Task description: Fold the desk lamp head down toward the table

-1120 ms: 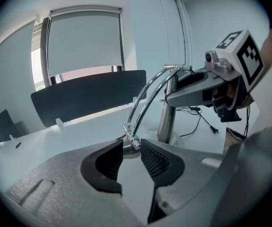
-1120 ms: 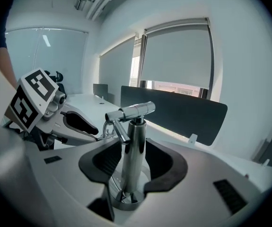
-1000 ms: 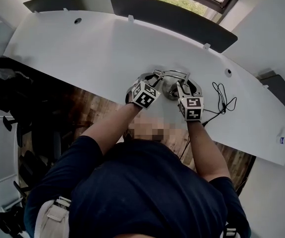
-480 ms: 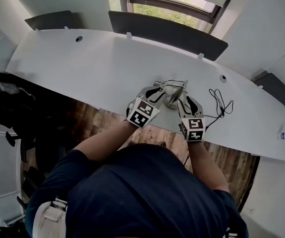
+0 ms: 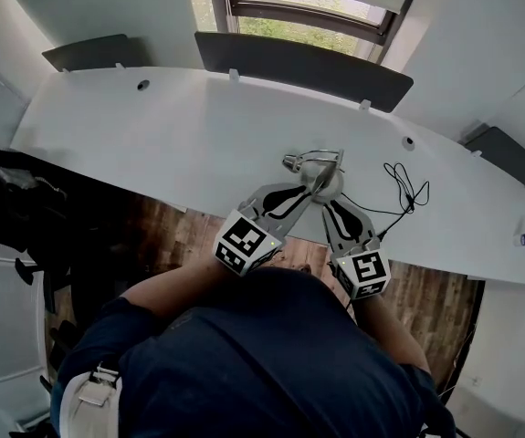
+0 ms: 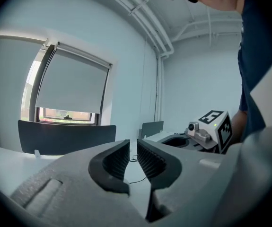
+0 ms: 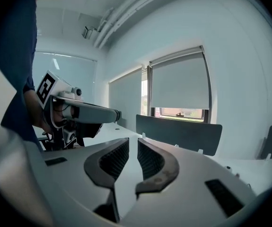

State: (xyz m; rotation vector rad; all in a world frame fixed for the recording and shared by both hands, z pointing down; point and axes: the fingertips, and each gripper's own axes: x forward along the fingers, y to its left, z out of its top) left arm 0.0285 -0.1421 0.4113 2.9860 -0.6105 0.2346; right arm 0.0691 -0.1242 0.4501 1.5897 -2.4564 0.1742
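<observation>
Finds the small silver metal desk lamp (image 5: 320,177) folded low over its round base near the front edge of the long white curved tabletop (image 5: 171,135). Places it in the same spot as a second ago, with the thin black cable (image 5: 406,186) looped just to its right. Sees the grey left gripper (image 5: 306,190) and the grey right gripper (image 5: 328,203) no longer crowded down around the lamp as before. Shows both lifted and drawn back toward the person in the dark blue shirt (image 5: 271,354), tips over the lamp's near side in the head view. Puts their rear ends now out past the tabletop edge, above the wooden floor (image 5: 175,222). Leaves more of the lamp uncovered than a second ago. Reads the left fingers (image 6: 119,161) as having just been closing, down to a narrow slit with nothing between them and only bare tabletop beyond. Reads the same of the right fingers (image 7: 150,161): just been closing, a thin gap left, nothing held. Catches each gripper in the other's view, side by side.
</observation>
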